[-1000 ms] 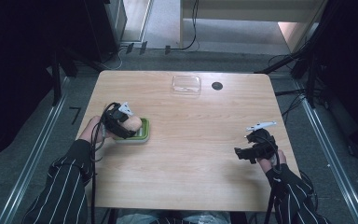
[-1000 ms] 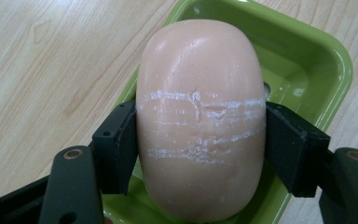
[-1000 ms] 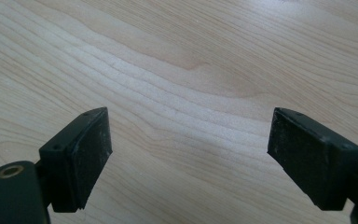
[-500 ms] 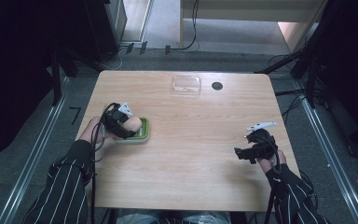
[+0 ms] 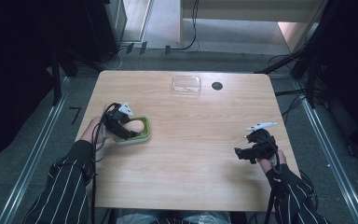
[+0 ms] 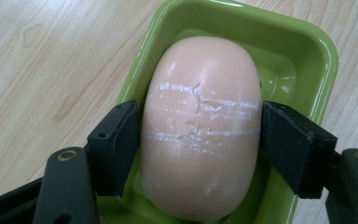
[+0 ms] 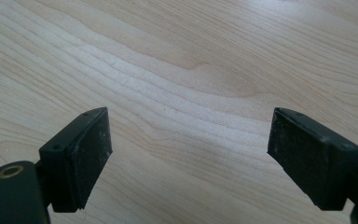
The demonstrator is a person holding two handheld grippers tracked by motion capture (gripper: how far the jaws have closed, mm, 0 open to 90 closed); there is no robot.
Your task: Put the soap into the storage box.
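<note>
High view, left tool gripping soap

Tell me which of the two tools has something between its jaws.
The left tool: its jaws press both sides of the pink soap bar over the green dish. The right tool stands open over bare table.

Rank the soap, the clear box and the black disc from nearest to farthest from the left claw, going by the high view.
1. Soap, between the left claw's jaws, in the green dish.
2. Clear box, far edge, centre.
3. Black disc, just right of the box.
</note>
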